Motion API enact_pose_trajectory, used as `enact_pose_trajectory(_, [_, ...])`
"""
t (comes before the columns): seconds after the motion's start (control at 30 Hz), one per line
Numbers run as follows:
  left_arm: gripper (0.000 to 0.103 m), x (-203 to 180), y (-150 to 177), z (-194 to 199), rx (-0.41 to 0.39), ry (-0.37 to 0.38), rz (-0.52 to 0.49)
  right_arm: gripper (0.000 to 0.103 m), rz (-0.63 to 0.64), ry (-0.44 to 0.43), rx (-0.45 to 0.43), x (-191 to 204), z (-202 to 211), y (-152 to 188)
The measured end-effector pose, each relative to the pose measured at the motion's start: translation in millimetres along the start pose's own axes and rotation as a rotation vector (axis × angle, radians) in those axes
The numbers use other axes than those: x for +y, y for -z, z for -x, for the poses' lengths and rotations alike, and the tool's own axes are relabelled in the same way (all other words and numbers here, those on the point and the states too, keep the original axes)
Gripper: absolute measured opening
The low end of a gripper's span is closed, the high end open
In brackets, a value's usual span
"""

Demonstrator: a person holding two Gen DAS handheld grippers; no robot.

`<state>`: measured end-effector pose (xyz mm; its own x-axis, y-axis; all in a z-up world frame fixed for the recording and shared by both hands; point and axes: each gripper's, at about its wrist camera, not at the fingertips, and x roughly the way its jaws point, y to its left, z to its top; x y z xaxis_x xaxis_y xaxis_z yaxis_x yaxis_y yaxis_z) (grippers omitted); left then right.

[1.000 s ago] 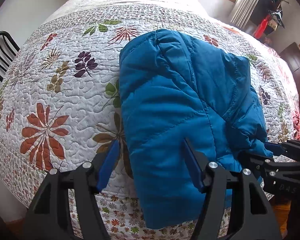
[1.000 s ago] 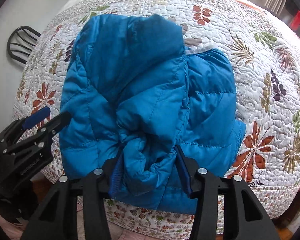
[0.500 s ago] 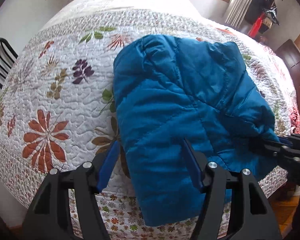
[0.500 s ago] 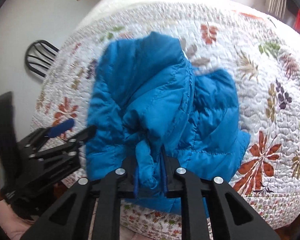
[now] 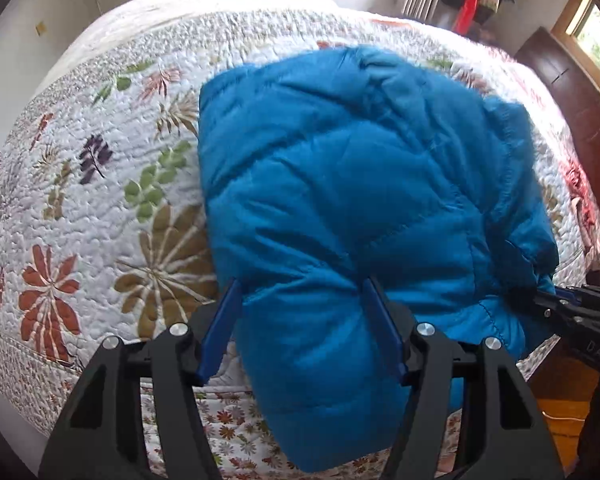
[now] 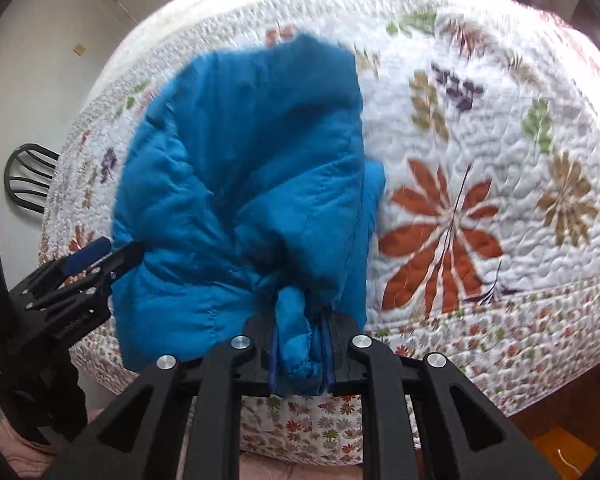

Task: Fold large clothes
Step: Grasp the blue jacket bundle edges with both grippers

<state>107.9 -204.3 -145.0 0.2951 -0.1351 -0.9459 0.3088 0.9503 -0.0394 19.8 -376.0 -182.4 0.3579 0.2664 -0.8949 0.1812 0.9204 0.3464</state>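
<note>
A blue puffer jacket (image 5: 348, 184) lies bunched on a floral quilted bed (image 5: 100, 184), its near end hanging over the front edge. My left gripper (image 5: 302, 328) is open, its fingers straddling the jacket's near left fold. My right gripper (image 6: 302, 350) is shut on a pinched fold of the jacket (image 6: 252, 184) at its near right side and lifts it. The right gripper also shows in the left wrist view (image 5: 572, 312) at the far right. The left gripper also shows in the right wrist view (image 6: 88, 268) at the left.
The bed's front edge drops to a wooden floor (image 5: 560, 420). A black chair (image 6: 28, 180) stands by the wall at the left. A dark wooden door (image 5: 572, 112) and a window are at the far right.
My right gripper has closed on a fold of the jacket and pulled it up and leftward, gathering the right side. My left gripper has moved forward so its open fingers straddle the jacket.
</note>
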Motion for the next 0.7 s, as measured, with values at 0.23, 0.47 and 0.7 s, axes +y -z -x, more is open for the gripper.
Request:
enact_pose_trajectory(0.23, [0.068,-3.9,8.1,-14.0,-0.019,-0.007,-0.022,0.022,-0.019,-0.029,0.02,-9.5,-31.1,11.3])
enact_pose_trajectory(0.47, [0.063,18.9,-2.6,5.8,-0.062,0.052,0.03,0.039,0.056,0.019,0.002,-1.9,12.3,-3.0])
enact_pose_trajectory(0.7, [0.063,38.7,-35.3,26.5,-0.142,-0.012,0.085,0.04,0.191,0.067,-0.172,36.7,84.3,-41.1])
